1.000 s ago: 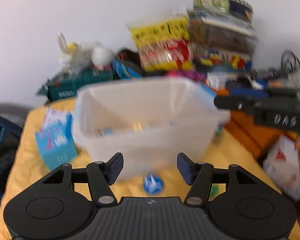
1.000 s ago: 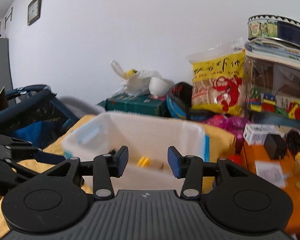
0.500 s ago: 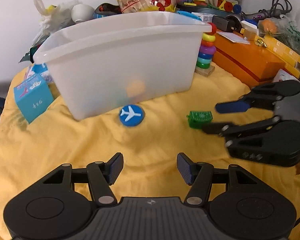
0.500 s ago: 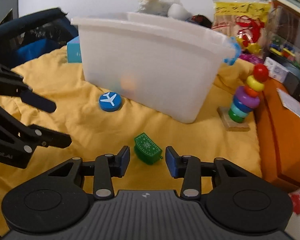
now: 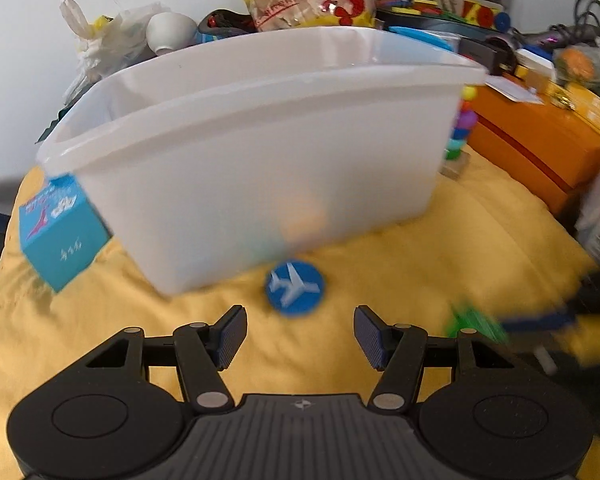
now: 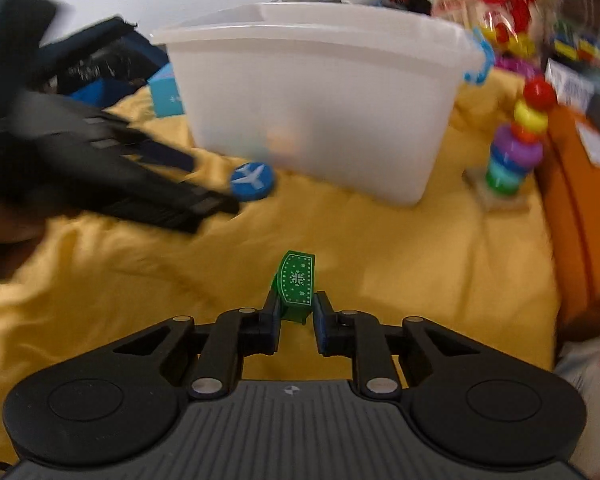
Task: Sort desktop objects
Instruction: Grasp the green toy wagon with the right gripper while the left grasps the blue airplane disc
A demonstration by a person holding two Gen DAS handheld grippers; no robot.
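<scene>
A blue disc with a white airplane [image 5: 295, 287] lies on the yellow cloth [image 5: 100, 332], against the front of the white plastic bin [image 5: 260, 152]. My left gripper [image 5: 300, 334] is open just short of the disc, one finger to each side; it enters the right wrist view from the left [image 6: 206, 182]. My right gripper [image 6: 297, 312] is shut on a small green block with white snowflake print [image 6: 297, 280], low over the cloth. The block shows as a green blur [image 5: 474, 322] at the right of the left wrist view. Something orange shows dimly through the bin wall.
A teal box [image 5: 60, 232] leans at the bin's left corner. A coloured ring stacker [image 6: 516, 144] stands right of the bin, with an orange case [image 6: 580, 200] beyond it. Snack bags, toys and cables crowd the wall behind the bin.
Both grippers came down from above the bin toward the cloth. The right one closed on the green block. The left one moved in close to the blue disc, still open.
</scene>
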